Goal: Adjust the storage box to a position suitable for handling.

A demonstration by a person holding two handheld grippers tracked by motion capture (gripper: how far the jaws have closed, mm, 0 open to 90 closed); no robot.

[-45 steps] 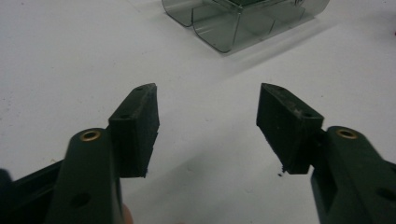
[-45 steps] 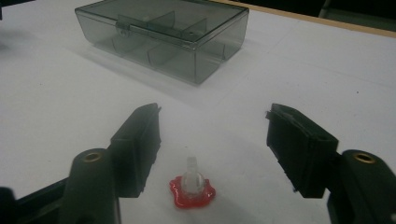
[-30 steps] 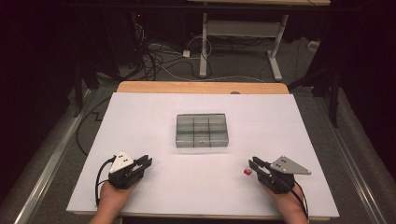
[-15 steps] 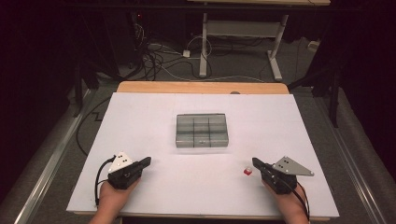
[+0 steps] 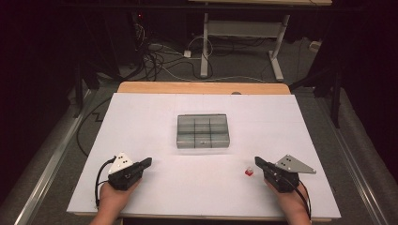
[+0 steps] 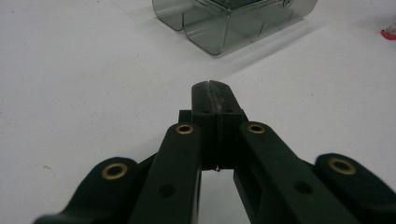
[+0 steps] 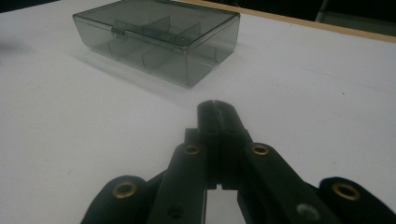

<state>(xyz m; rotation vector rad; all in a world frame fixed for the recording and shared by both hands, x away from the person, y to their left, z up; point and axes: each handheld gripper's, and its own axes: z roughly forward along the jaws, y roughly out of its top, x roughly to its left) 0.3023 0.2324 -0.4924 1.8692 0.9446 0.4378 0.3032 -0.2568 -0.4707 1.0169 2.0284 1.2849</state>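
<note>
With both jaws closed on nothing, I see the small red piece [image 5: 248, 171] just left of my right gripper [image 5: 257, 162] at lower right, nearer than my left gripper [image 5: 147, 161], below the compartment box [image 5: 202, 131] on the counter [image 5: 141, 112].

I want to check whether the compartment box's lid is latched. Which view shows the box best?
The right gripper view: the smoky clear compartment box appears whole and close, lid down, with its front clasp and inner dividers visible. The high view shows the whole box from above, but small. The left gripper view catches just a cut-off lower part.
</note>
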